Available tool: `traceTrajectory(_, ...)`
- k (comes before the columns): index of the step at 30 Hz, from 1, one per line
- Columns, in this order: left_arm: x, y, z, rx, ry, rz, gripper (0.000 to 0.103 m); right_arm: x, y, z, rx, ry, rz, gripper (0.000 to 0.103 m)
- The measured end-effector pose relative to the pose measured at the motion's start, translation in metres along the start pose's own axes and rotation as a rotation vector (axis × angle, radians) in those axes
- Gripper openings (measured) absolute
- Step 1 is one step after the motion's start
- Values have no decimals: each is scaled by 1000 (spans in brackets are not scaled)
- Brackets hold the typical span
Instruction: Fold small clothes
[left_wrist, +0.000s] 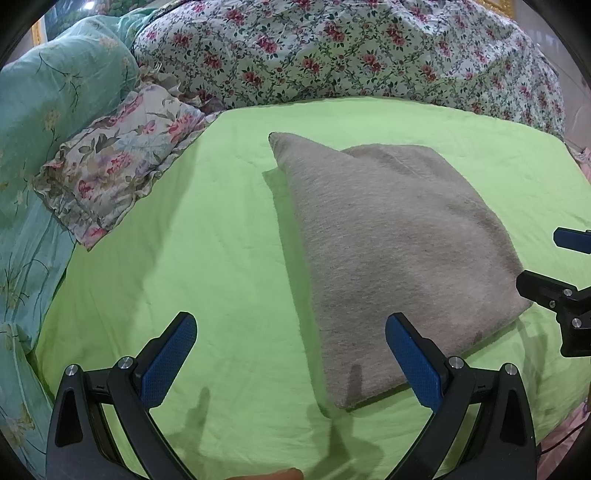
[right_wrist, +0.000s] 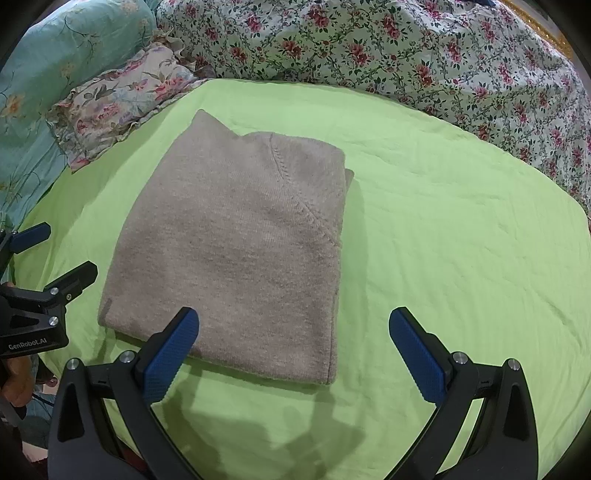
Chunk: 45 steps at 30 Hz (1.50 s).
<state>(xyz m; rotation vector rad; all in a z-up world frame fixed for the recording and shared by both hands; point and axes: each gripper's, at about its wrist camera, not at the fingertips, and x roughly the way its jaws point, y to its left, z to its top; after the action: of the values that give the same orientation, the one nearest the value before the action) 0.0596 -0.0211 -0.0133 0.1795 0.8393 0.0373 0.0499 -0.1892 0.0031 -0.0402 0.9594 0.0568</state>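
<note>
A beige knitted garment (left_wrist: 391, 251) lies folded into a compact rectangle on the green sheet (left_wrist: 207, 251); it also shows in the right wrist view (right_wrist: 236, 251). My left gripper (left_wrist: 291, 354) is open and empty, hovering above the sheet at the garment's near left corner. My right gripper (right_wrist: 293, 347) is open and empty above the garment's near edge. The right gripper also shows at the right edge of the left wrist view (left_wrist: 546, 262), open. The left gripper also shows at the left edge of the right wrist view (right_wrist: 62, 254), open.
A floral quilt (left_wrist: 351, 48) is bunched along the back of the bed. A floral ruffled pillow (left_wrist: 114, 162) and a teal pillow (left_wrist: 55, 92) lie at the left. Bare green sheet (right_wrist: 461, 229) lies to the right of the garment.
</note>
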Motion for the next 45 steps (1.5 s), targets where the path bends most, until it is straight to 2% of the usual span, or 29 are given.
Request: traceTrajectory(45, 1, -3, 1, 11, 7, -17, 102, 2, 2, -5, 14, 12, 0, 103)
